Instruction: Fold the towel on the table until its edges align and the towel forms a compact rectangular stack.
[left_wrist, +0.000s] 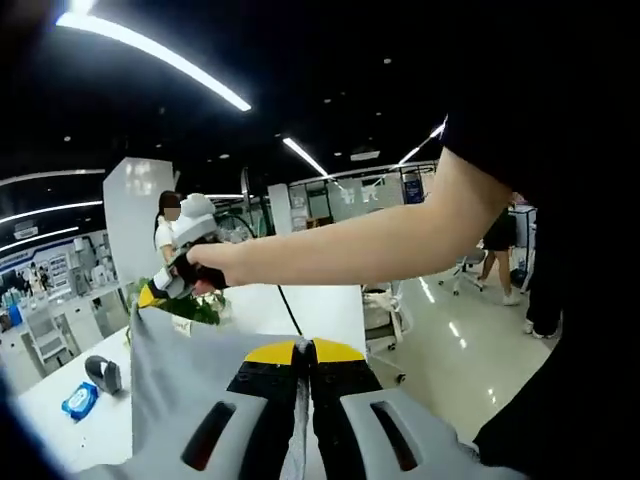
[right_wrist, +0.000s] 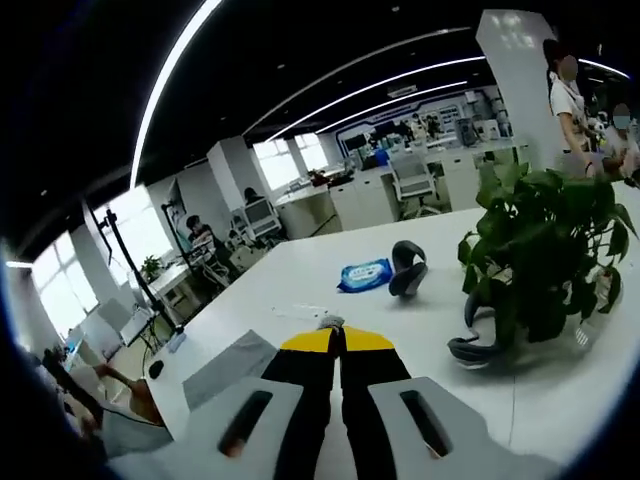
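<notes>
A grey towel (left_wrist: 185, 385) is lifted off the white table (left_wrist: 325, 312) and stretched between both grippers. My left gripper (left_wrist: 305, 350) is shut, with a strip of the grey cloth caught between its yellow-tipped jaws. Further away, a person's hand holds my right gripper (left_wrist: 165, 285), which pinches the towel's far corner. In the right gripper view the right gripper (right_wrist: 335, 338) is shut with a bit of grey cloth at its tips. More of the towel (right_wrist: 232, 368) hangs at lower left there.
A potted green plant (right_wrist: 540, 245) stands on the table (right_wrist: 300, 270), with a dark curved object (right_wrist: 475, 348) at its foot. A blue wipes pack (right_wrist: 365, 273) and another dark object (right_wrist: 408, 268) lie further back. People and office chairs are around the room.
</notes>
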